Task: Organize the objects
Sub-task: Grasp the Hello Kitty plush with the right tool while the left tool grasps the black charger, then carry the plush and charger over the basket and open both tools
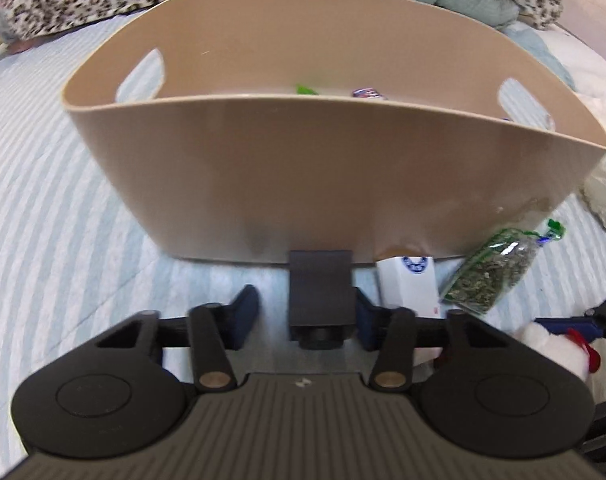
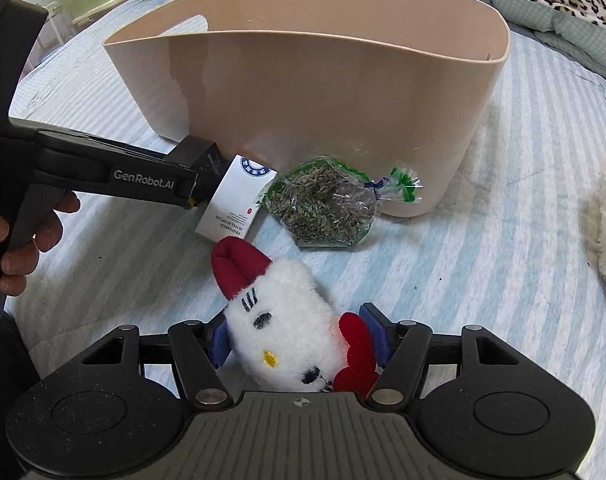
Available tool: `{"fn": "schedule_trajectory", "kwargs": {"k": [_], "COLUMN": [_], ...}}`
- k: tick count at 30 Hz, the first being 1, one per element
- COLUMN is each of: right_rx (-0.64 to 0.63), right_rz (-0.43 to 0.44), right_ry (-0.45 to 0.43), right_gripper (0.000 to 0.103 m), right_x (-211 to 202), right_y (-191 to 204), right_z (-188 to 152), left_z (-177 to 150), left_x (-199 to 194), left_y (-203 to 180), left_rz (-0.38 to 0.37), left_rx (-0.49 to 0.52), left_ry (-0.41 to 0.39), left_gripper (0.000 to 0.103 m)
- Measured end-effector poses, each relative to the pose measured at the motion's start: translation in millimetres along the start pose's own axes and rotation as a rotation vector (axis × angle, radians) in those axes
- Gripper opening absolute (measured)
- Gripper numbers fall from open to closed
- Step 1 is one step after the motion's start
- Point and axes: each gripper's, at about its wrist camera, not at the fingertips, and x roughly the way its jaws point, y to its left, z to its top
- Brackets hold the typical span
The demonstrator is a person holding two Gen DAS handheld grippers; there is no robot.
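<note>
Your right gripper (image 2: 299, 342) is clamped on the fluffy white plush cat with red ears (image 2: 281, 320), low over the striped bedsheet (image 2: 483, 280), probably headed for the beige plastic tub (image 2: 323, 92). Left gripper (image 1: 303, 316) hangs released beside the small white box (image 1: 409, 286), likely lining up.

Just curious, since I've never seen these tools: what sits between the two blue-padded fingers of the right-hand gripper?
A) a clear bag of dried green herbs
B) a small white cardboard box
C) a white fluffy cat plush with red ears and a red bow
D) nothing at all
C: the white fluffy cat plush lies between the right gripper's blue pads, while the herb bag and white box lie by the beige tub.
</note>
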Motion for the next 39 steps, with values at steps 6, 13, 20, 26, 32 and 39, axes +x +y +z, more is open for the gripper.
{"fn": "schedule_trajectory", "kwargs": {"k": [6, 13, 20, 26, 32, 39], "right_rx": [0.002, 0.002, -0.012, 0.000, 0.035, 0.069], "right_rz": [-0.003, -0.007, -0.035, -0.083, -0.103, -0.143], "right_ry": [-0.002, -0.041, -0.153, -0.291, -0.417, -0.495], "right_gripper": [0.061, 0.061, 0.061, 0.061, 0.061, 0.061], "right_x": [-3.7, -21.7, -50.8, -92.2, -122.3, -128.9], "right_y": [-0.7, -3.3, 10.5, 18.0, 7.5, -6.2], "right_z": [-2.9, -4.7, -3.5, 7.1, 31.3, 66.1], "left_z": [-2.2, -15.6, -16.6, -0.8, 21.5, 54.3], "left_x": [-7.2, -40.1, -90.5, -127.2, -154.0, -153.0], "left_y": [-0.7, 1.9, 5.7, 2.2, -6.5, -17.4], "left_rz": [-0.050, -0.063, -0.053, -0.031, -0.027, -0.008], "left_rx": [0.024, 0.029, 0.058, 0.100, 0.115, 0.133], "left_ry": [0.005, -0.037, -0.128, -0.231, -0.329, -0.391], "left_gripper": [0.033, 0.033, 0.033, 0.033, 0.033, 0.033]}}
